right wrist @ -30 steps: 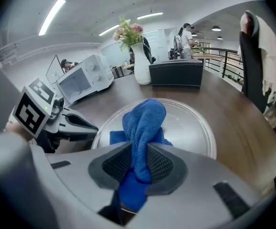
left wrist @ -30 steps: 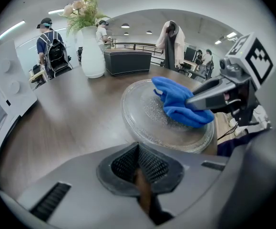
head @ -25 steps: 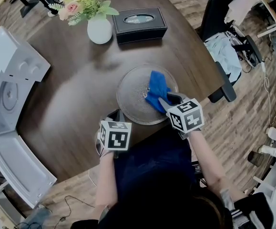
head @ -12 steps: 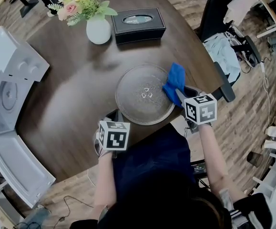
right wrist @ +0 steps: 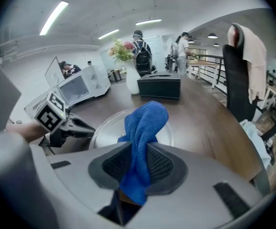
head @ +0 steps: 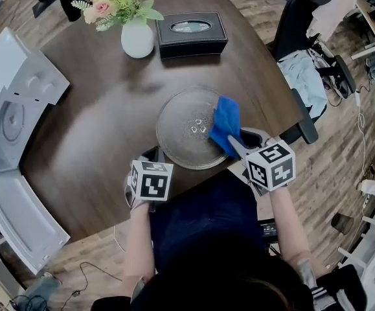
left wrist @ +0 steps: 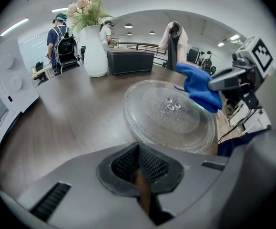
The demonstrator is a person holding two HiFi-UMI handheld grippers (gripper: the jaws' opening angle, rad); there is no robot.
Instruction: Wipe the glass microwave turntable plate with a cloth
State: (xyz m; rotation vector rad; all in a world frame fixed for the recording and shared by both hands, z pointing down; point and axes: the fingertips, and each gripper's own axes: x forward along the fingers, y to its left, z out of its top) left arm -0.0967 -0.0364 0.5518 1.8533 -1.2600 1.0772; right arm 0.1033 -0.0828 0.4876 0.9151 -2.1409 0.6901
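R gripper is clamped on the blue cloth, held over the right side of the glass plate on the dark table. L gripper, jaws together w/ nothing between, sits just beside the plate's near-left rim.

my head view looks steeply down from high above, taking in the whole dark brown wooden table. my left gripper view sits low at the table's near edge, facing away from me, close to the clear round glass turntable plate. my right gripper view sits just beside the plate's right rim, facing the far side. all three views share the plate, blue microfibre cloth, white rounded vase and black rectangular tissue box.
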